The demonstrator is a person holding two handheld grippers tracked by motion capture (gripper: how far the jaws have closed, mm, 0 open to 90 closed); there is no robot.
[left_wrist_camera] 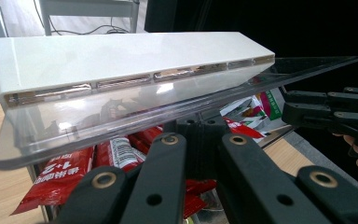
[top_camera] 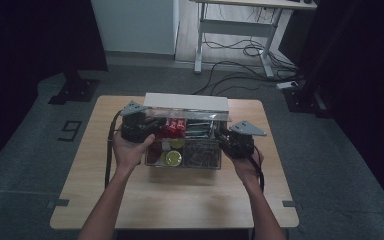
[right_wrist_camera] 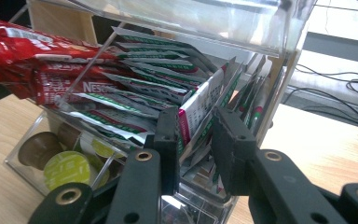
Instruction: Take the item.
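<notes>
We had a white-and-green sachet (right_wrist_camera: 196,112), standing in the clear acrylic organiser box (top_camera: 182,164) mid-table, clamped in our right gripper (right_wrist_camera: 193,135); our left gripper (left_wrist_camera: 200,144), clenched, propped its lid (left_wrist_camera: 121,112). Next, probably: lifting the sachet straight out.

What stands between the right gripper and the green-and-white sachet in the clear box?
Nothing visible. The lid is lifted clear of the box, and the sachet already sits between the right gripper's jaws, with neighbouring sachets crowding close beside it.
</notes>
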